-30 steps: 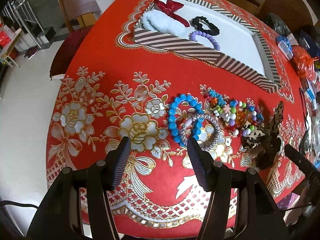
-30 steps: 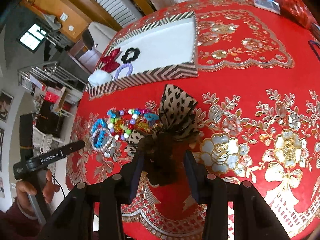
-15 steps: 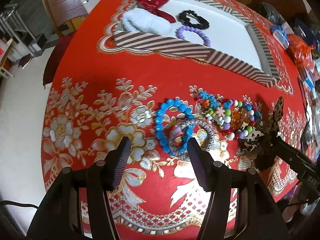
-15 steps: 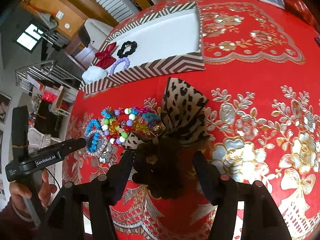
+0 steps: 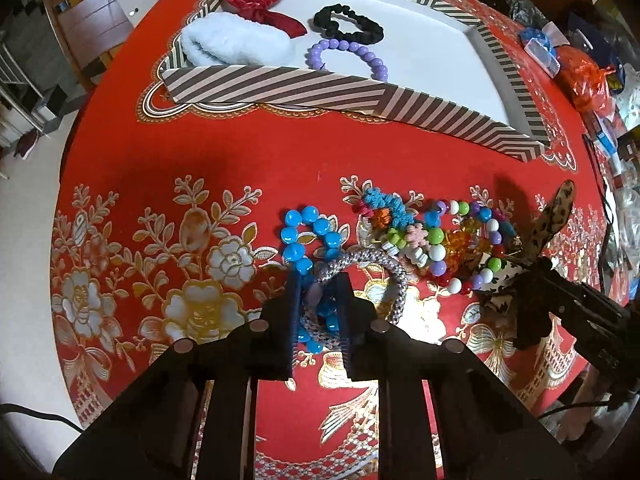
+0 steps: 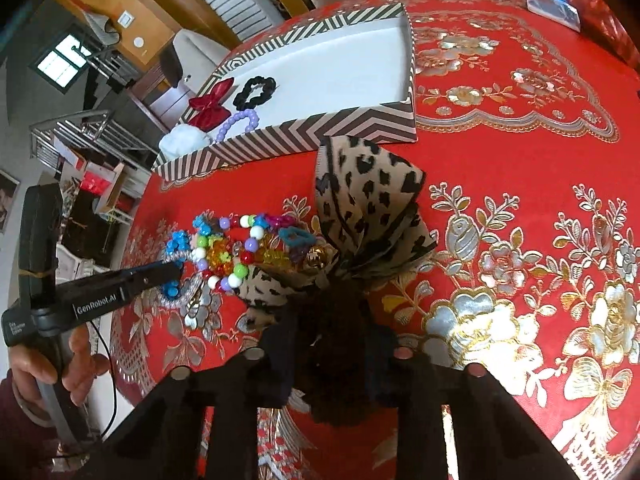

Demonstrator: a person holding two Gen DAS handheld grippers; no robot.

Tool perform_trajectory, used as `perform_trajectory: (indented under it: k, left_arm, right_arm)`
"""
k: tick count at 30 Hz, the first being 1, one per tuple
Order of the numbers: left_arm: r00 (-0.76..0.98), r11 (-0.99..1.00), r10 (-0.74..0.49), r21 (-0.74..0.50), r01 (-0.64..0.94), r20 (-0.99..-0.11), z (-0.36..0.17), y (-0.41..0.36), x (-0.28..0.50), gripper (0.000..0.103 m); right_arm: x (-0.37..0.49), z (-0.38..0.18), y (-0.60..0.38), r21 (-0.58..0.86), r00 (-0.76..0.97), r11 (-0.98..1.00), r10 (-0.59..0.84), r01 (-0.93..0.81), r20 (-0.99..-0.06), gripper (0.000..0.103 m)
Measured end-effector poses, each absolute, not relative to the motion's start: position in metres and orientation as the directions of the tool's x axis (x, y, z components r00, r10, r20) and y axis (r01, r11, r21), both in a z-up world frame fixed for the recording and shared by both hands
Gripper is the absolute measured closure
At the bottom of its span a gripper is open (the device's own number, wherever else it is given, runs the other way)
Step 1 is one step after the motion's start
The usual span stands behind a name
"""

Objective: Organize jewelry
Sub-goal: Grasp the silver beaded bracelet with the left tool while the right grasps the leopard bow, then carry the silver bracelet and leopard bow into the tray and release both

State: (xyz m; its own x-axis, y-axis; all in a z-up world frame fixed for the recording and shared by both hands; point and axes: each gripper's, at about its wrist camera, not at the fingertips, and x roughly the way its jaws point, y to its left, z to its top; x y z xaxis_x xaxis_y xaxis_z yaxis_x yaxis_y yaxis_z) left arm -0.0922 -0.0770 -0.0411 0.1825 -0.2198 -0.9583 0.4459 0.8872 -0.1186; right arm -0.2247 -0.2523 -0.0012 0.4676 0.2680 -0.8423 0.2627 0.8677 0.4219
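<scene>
**Both claws clamped on hair pieces and bracelets**

Now the left claw (image 5: 318, 312) has its dark pads pinched together over two overlapping rings: a bracelet of round bright-blue beads (image 5: 306, 236) and a silver-grey braided rope bracelet (image 5: 376, 266). Both rings lie on the red tablecloth with gold and silver flowers (image 5: 224, 168), running between the pads and out toward 12 o'clock.

At 2 o'clock from that grip sits a tangle of multicoloured bead bracelets (image 5: 444, 240), touching the rope ring. Farther out at 12 o'clock stands the shallow white tray with a brown-and-cream striped rim (image 5: 280, 88). Inside it lie a red satin bow (image 5: 260, 2), a fluffy white band (image 5: 232, 46), a black scrunchie (image 5: 346, 26) and a lilac bead bracelet (image 5: 348, 54).

The right claw (image 6: 334, 344) is closed on the dark fuzzy part of a leopard-print fabric hair bow (image 6: 368, 196), whose spotted loops fan out toward 12 o'clock. The coloured beads press against the bow at 10 o'clock. Beyond them, at 9 o'clock, the left claw reaches in, gripped by the person's left hand (image 6: 60, 364).
</scene>
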Motion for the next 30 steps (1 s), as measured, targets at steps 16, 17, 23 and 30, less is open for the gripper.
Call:
perform_trajectory:
  k: [16, 17, 23, 30]
  left_arm:
    - [0.24, 0.855, -0.382, -0.244, 0.458, -0.892, 0.044, -0.064, -0.104, 0.097]
    - [0.245, 0.854, -0.388, -0.246, 0.459, -0.888, 0.047, -0.064, -0.104, 0.097]
    - [0.281, 0.861, -0.384, -0.231, 0.453, -0.879, 0.059, -0.071, -0.09, 0.097]
    - [0.325, 0.873, -0.37, -0.205, 0.443, -0.87, 0.063, -0.08, -0.053, 0.097]
  right_arm:
    - [-0.248, 0.08, -0.285, 0.472, 0.623, 0.852, 0.248, 0.224, -0.742, 0.082]
    - [-0.246, 0.082, -0.286, 0.474, 0.627, 0.852, 0.247, 0.222, -0.738, 0.082]
    - [-0.216, 0.091, -0.292, 0.451, 0.638, 0.867, 0.227, 0.213, -0.736, 0.082]
    - [-0.16, 0.093, -0.299, 0.427, 0.638, 0.883, 0.217, 0.195, -0.739, 0.082]
